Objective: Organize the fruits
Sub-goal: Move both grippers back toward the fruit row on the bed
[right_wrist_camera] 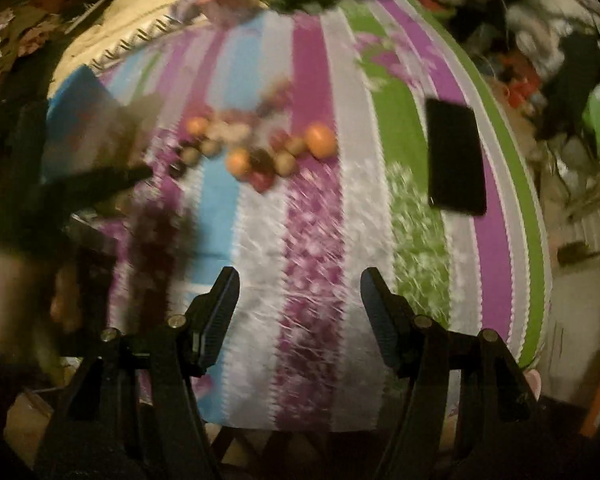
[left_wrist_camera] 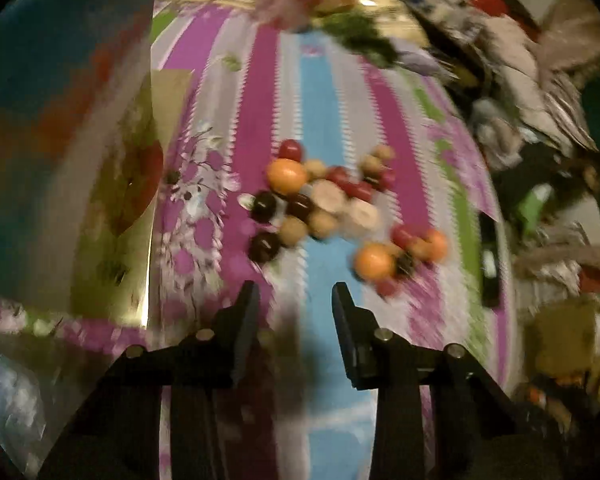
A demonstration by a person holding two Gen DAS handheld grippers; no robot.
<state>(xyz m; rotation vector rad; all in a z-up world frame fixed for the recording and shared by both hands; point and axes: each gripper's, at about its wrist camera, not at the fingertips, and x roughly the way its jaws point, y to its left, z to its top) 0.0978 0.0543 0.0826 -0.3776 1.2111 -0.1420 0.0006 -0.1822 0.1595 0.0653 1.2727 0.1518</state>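
Left wrist view first — blurred, camera plainly on the move. Left gripper (left_wrist_camera: 295, 294) at six o'clock, jaws parted to a middling gap, nothing between them. Dead ahead at twelve o'clock from the tips, near but not touching: the fruit pile (left_wrist_camera: 324, 200) scattered loose on the striped cloth (left_wrist_camera: 260, 92). An orange (left_wrist_camera: 286, 176) at the pile's eleven o'clock, a second orange (left_wrist_camera: 374, 262) out at four o'clock, dark round fruits (left_wrist_camera: 265, 246) on the near-left edge, red ones and pale brown ones mixed through the middle. Over at nine o'clock, a large box or bag (left_wrist_camera: 60, 140) with printed colours, standing at the cloth's edge — too smeared to tell which.

Right wrist view now — also blurred. Right gripper (right_wrist_camera: 300, 286) at six o'clock, jaws spread wide, empty. Fruit well apart from it, up at eleven o'clock; largest orange (right_wrist_camera: 320, 140) on the pile's right end. A black phone (right_wrist_camera: 454, 160) lying flat at two o'clock, apart from the fruit. Dark shape of the other tool (right_wrist_camera: 100, 180) reaching in from nine o'clock, with a blurred hand behind it.

Judgement: very start of the sorting, nothing picked, pile unsorted. Next move likely a first grab by the left side — calls for slowing down, settling on one outlying piece such as a dark fruit on the near edge, and closing gently so neighbours do not roll.
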